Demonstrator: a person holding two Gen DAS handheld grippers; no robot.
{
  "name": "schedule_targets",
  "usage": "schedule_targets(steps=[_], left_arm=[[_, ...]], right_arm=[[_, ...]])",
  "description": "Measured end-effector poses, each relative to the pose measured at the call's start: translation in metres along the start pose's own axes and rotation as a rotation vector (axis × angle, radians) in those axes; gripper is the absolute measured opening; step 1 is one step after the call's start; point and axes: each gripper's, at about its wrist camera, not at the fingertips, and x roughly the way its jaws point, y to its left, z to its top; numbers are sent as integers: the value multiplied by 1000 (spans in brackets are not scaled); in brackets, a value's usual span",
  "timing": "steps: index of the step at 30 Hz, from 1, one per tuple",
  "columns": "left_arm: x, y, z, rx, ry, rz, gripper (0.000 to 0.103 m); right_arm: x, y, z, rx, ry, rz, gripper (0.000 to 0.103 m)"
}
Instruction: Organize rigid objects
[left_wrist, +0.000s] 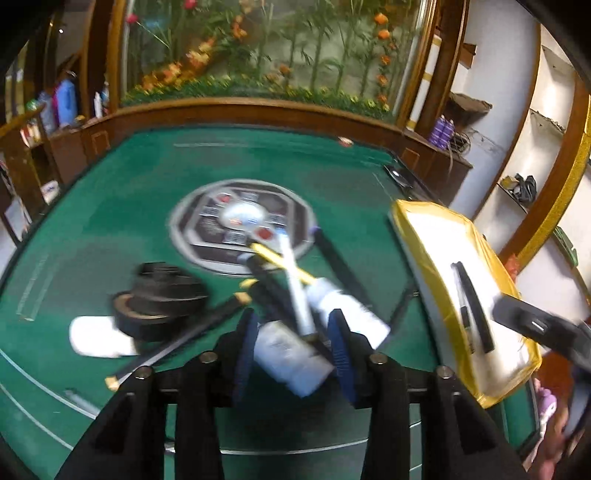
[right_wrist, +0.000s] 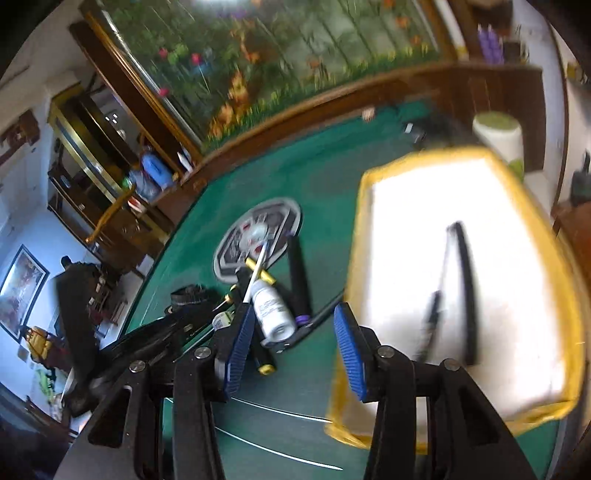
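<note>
Green felt table (left_wrist: 110, 229): far half bare, wooden rim beyond. Yellow-edged white tray (left_wrist: 436, 236) at right edge holds black pens (left_wrist: 476, 310). Near centre, tangled pile: white bottles (left_wrist: 291, 354), black tape rolls (left_wrist: 159, 306), black sticks. Left gripper (left_wrist: 295, 350) jaws apart over pile, bottle between, contact unclear. Right gripper (right_wrist: 295, 350) jaws apart, empty, beside tray.

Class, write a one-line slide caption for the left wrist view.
Left gripper hovers with open jaws over a pile of bottles and pens on the green table, beside a yellow-edged tray.
</note>
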Motion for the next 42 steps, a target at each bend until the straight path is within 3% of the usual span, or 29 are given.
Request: schedule_targets(steps=[6, 15, 20, 25, 29, 34, 37, 40, 42], left_arm=[[-20, 43, -16, 3, -74, 42, 57], [-30, 103, -31, -62, -144, 16, 60], [-27, 123, -37, -100, -144, 12, 62], [-25, 142, -43, -172, -115, -52, 62], [-24, 138, -45, -162, -105, -80, 62], [-21, 135, -45, -143, -85, -93, 62], [-23, 142, -45, -170, -92, -101, 62], [-22, 144, -46, -190, -87, -98, 62], [-22, 144, -47, -190, -80, -98, 62]], right_arm=[[55, 1, 11, 158, 105, -98, 44], [97, 14, 17, 182, 159, -377, 44], [111, 15, 29, 227, 167, -492, 44], [126, 17, 36, 181, 200, -606, 45], [127, 16, 38, 188, 212, -623, 47], [137, 17, 40, 185, 243, -638, 69], [142, 26, 40, 164, 224, -581, 71], [142, 39, 42, 101, 196, -388, 71], [144, 52, 42, 23, 201, -364, 71]])
